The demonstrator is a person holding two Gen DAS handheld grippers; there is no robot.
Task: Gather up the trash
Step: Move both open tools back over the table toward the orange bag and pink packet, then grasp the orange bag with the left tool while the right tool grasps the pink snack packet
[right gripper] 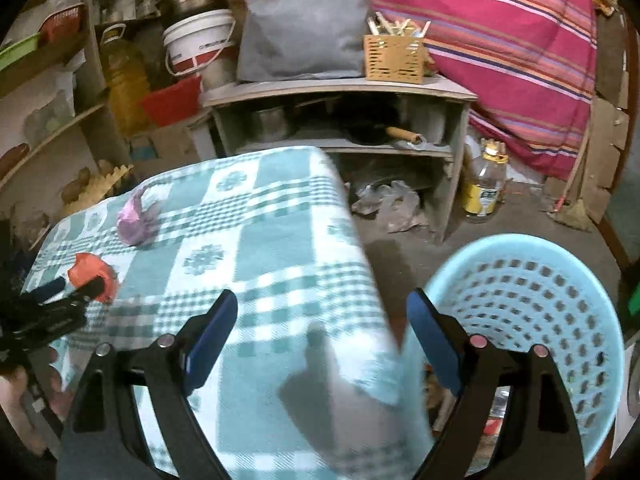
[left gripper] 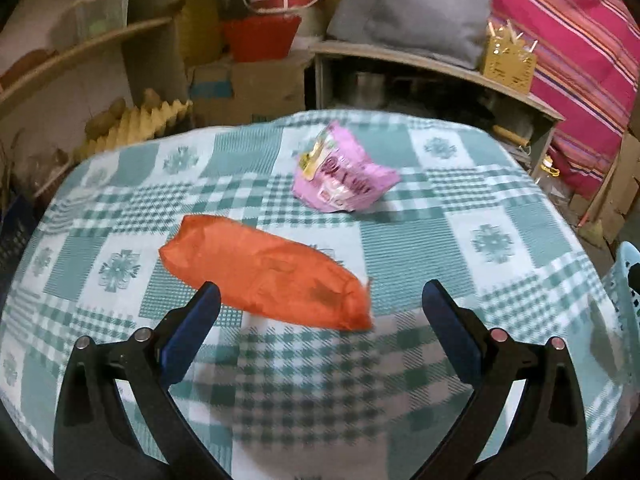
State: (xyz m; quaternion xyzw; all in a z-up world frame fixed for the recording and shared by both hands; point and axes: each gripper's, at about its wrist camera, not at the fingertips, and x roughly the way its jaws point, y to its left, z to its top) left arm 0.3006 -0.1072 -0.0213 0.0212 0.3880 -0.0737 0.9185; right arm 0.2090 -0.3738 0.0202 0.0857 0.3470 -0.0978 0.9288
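Observation:
An orange wrapper (left gripper: 264, 276) lies crumpled on the green-and-white checked tablecloth (left gripper: 440, 248). Beyond it sits a pink snack packet (left gripper: 340, 172). My left gripper (left gripper: 320, 294) is open just in front of the orange wrapper, with the wrapper's near edge between the fingertips and no pad touching it. In the right wrist view my right gripper (right gripper: 322, 310) stands open over the table's right edge with nothing held. The same view shows the left gripper (right gripper: 74, 286) at the far left by the orange wrapper (right gripper: 92, 270), and the pink packet (right gripper: 134, 220) farther back.
A light blue perforated basket (right gripper: 532, 312) stands on the floor beside the table's right edge, also seen as basket rim (left gripper: 628, 280). Behind the table are a grey shelf unit (right gripper: 340, 92), a white bucket (right gripper: 200, 40), a bottle (right gripper: 484, 184) and a striped pink cloth (right gripper: 500, 40).

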